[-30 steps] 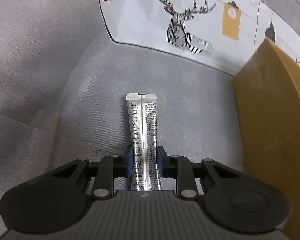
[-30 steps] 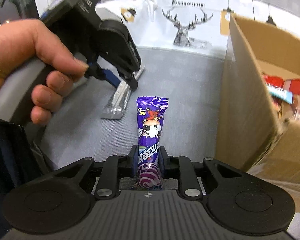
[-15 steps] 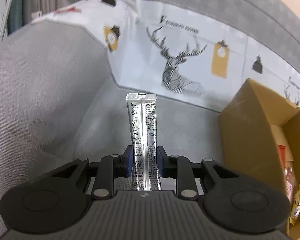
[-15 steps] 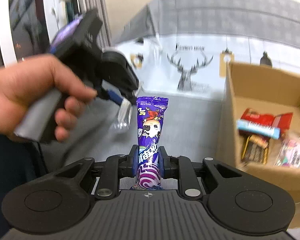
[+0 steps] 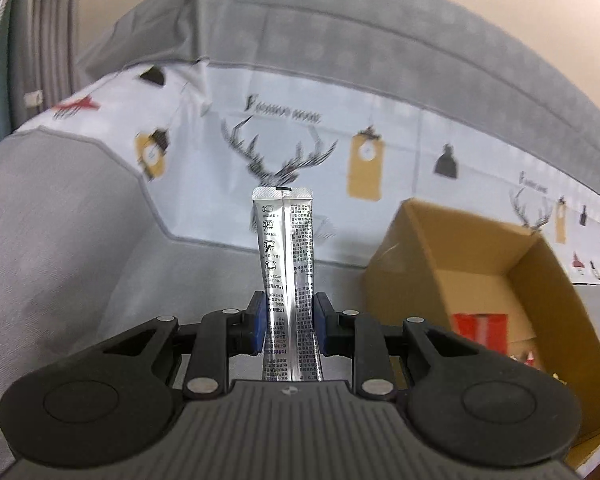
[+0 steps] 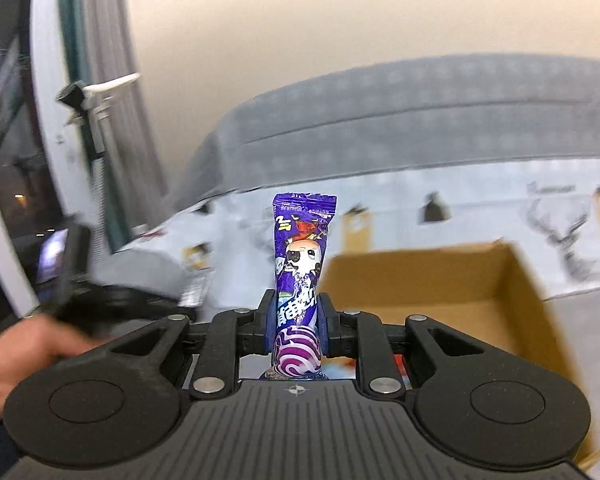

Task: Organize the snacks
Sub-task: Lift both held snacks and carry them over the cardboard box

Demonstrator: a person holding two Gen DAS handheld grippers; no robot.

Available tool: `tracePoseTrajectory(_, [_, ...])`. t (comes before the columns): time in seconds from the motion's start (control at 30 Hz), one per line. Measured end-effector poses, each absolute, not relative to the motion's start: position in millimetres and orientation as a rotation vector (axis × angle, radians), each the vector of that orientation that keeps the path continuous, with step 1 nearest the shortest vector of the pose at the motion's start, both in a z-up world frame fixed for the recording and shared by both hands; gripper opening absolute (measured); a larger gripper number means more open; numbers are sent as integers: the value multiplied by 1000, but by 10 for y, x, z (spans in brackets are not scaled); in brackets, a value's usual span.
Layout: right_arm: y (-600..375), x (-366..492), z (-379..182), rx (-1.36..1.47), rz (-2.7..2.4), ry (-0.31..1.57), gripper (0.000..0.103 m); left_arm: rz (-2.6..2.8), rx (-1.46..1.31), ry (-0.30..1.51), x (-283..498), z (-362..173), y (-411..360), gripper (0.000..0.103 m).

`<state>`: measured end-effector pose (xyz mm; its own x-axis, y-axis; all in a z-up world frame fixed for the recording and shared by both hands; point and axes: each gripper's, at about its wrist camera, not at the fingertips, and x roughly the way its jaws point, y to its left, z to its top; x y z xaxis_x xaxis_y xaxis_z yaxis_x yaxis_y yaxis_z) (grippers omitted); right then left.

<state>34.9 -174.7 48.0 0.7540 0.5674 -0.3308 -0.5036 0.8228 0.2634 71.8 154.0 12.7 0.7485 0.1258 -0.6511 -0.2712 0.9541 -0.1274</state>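
My left gripper [image 5: 288, 322] is shut on a silver stick sachet [image 5: 286, 248] and holds it upright in the air over the grey sofa seat. The open cardboard box [image 5: 412, 260] stands to its right, with a red packet [image 5: 478, 326] inside. My right gripper [image 6: 297, 320] is shut on a purple candy packet [image 6: 302, 252] and holds it up in front of the cardboard box [image 6: 404, 280], above its near left part. The left gripper and the hand on it show blurred at the lower left of the right wrist view [image 6: 80, 296].
A grey sofa back [image 5: 340, 40] and a white deer-print cloth [image 5: 284, 148] lie behind the box. The sofa armrest [image 5: 40, 208] rises on the left. A window and curtain [image 6: 40, 120] are at the far left.
Both grippers have risen from the sofa seat with their packets. The right gripper has swung right toward the box. The left gripper now sees into the box.
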Motion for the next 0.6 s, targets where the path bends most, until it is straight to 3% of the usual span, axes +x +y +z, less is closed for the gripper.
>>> tracePoseTrajectory(0.27, [-2205, 536, 178, 326, 375, 446, 22, 143, -219, 504, 682, 342, 1230, 27])
tracePoseTrajectory(0.6, [-2266, 457, 194, 220, 256, 341, 22, 10, -204, 344, 598, 540, 863, 27])
